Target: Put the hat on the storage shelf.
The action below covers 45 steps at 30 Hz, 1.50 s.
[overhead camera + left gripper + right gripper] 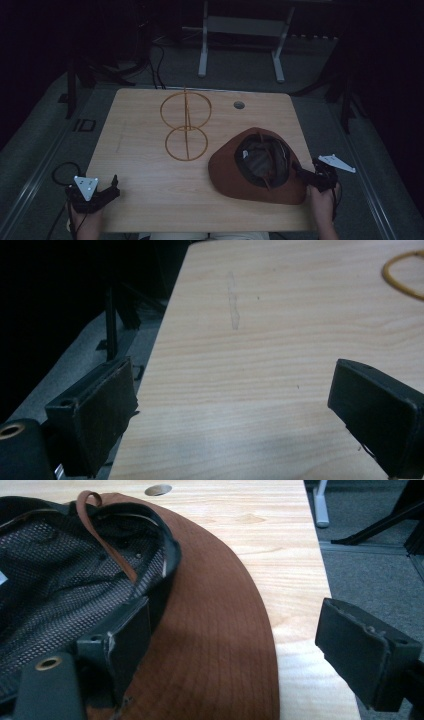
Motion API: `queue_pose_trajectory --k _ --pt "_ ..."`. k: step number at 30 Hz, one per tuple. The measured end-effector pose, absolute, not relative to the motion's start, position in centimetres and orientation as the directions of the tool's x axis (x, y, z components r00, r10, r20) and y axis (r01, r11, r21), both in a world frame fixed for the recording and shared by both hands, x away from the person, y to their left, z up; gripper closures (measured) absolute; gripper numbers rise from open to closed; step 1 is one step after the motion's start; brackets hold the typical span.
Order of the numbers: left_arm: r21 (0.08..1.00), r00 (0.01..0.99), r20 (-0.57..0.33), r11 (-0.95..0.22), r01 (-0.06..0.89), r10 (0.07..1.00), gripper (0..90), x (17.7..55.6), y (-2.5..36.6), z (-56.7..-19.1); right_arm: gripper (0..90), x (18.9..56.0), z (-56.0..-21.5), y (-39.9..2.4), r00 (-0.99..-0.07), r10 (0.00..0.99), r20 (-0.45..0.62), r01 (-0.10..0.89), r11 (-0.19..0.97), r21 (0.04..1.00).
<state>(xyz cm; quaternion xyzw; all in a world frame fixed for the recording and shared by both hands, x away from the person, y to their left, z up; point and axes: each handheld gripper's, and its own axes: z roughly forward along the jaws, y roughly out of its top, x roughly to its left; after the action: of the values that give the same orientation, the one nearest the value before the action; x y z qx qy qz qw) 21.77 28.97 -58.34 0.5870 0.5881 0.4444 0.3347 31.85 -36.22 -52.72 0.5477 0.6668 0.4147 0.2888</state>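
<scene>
Brown felt is what the work turns on: a wide-brimmed hat (260, 167) lies upside down on the bench (145, 165), its dark mesh lining and a thin brown strap (107, 535) facing up. The right gripper (306, 176) is at the hat's near right brim, and in the right gripper view its fingers (127, 635) stand wide apart with the brim between them; one finger sits over the edge of the crown opening, the other hangs past the brim above the bench edge. They hold nothing yet, and whether the inner finger touches the felt I cannot tell. Beyond these fingers, across the hat, stands a golden wire stand (186, 125) made of two rings on an upright rod, well apart from the brim. The left gripper (111, 187) rests at the near left corner of the bench, its fingers (100, 410) also spread wide over bare wood, with an arc of the stand's lower ring far ahead of them to one side. By the look of it, the step in hand is the grasp of the brim, likely so the hat can go onto the stand. The next move calls for closing the right fingers squarely on the brim, deep enough that the soft felt does not slip out when lifted.
</scene>
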Motion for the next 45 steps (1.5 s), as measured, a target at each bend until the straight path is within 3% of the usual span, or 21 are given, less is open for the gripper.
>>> queue_pose_trajectory --k 21,31,33,38,40,41,45 --pt "0.923 -0.07 0.124 -0.089 0.374 0.99 6.8 21.9 28.9 -58.3 13.8 37.6 -49.4 -32.1 -0.405 0.913 0.045 0.577 0.218 0.787" --pt "0.916 -0.062 0.143 -0.109 0.387 0.988 6.8 22.0 28.6 -58.3 13.2 40.2 -50.5 -30.5 -0.391 0.92 -0.007 0.633 0.274 0.724" --pt "0.913 -0.061 0.133 -0.098 0.395 0.989 6.8 22.0 28.6 -58.3 17.0 40.5 -50.9 -30.3 -0.399 0.916 -0.032 0.639 0.303 0.707" --pt "0.903 -0.073 0.138 -0.096 0.419 0.988 6.7 22.1 28.5 -58.3 41.4 41.1 -51.9 -29.6 -0.415 0.907 -0.078 0.671 0.362 0.647" --pt "0.901 -0.073 0.144 -0.1 0.423 0.987 6.8 22.2 28.4 -58.3 45.6 41.1 -52.2 -29.5 -0.413 0.906 -0.092 0.675 0.372 0.637" --pt "0.901 -0.072 0.145 -0.101 0.421 0.987 6.7 22.2 28.4 -58.3 53.3 41.2 -52.8 -29.3 -0.402 0.912 -0.083 0.686 0.36 0.633" --pt "0.901 -0.076 0.147 -0.102 0.421 0.986 6.7 22.2 28.4 -58.3 62.9 41.1 -53.5 -28.9 -0.379 0.914 -0.143 0.675 0.379 0.633"
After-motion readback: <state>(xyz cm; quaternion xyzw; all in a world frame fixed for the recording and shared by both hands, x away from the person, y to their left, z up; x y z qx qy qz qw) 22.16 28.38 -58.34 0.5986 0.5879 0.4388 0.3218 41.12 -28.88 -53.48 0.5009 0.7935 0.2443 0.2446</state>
